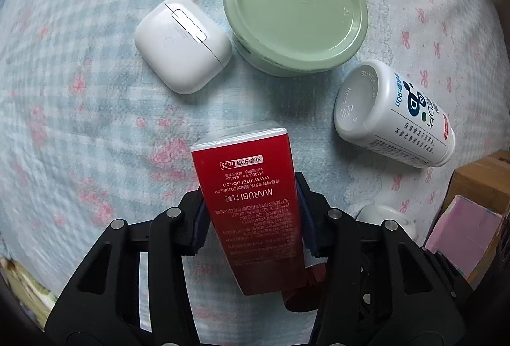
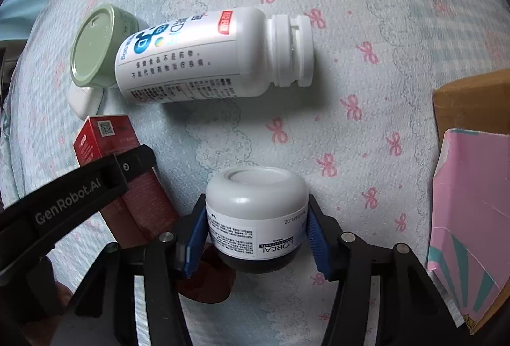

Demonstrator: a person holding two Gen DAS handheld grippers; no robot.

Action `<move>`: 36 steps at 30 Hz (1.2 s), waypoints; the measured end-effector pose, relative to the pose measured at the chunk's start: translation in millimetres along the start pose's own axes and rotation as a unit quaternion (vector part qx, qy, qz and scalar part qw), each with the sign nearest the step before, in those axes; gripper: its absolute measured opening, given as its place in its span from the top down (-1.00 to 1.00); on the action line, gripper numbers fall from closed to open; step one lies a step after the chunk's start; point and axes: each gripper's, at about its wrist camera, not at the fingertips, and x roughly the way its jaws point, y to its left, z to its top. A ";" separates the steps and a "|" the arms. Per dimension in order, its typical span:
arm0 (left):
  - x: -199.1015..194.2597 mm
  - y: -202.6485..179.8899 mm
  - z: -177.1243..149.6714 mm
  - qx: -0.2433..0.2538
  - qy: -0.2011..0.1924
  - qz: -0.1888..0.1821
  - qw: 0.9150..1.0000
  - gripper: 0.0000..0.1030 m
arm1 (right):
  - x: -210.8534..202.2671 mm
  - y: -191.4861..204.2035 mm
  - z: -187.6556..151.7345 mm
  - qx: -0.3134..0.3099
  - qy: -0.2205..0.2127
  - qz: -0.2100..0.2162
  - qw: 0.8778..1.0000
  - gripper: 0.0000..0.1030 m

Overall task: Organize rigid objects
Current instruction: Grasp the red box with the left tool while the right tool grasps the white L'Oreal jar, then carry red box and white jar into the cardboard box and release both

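Both claws clenched: left claw [image 1: 251,218] grips the red box [image 1: 245,186], long axis running away from it, right claw [image 2: 255,234] grips the white jar [image 2: 255,212], both on the bed [image 2: 366,11], pill bottle [image 2: 207,56] lying sideways just beyond.

free: bedspread [image 2: 366,129] right of bottle [image 2: 204,59] | blocked: cardboard box [image 2: 471,100] far right

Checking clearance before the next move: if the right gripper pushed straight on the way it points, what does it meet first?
The right gripper is shut on the white L'Oreal jar and points steeply down, so it would likely press the jar into the bow-print bedsheet. Depth is hard to judge.
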 end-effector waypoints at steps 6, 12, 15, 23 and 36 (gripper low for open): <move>-15.3 11.9 -9.2 0.001 -0.010 -0.018 1.000 0.19 | -11.7 -11.4 1.5 0.007 -0.006 0.005 1.000 -0.02; -46.6 18.1 -28.2 0.000 -0.036 -0.038 0.999 0.20 | -33.7 -18.2 -8.7 0.017 -0.022 0.022 0.999 -0.01; -66.9 23.2 -39.0 0.003 -0.049 -0.048 0.998 0.20 | -50.8 -20.3 -14.5 0.034 -0.054 -0.007 0.998 -0.01; -142.4 43.7 -85.3 0.023 -0.104 -0.074 0.992 0.20 | -110.3 -17.1 -52.1 0.009 -0.101 0.011 0.995 -0.01; -217.7 30.3 -165.9 0.065 -0.165 -0.132 0.975 0.20 | -206.1 -11.9 -135.2 -0.012 -0.159 0.022 0.987 -0.02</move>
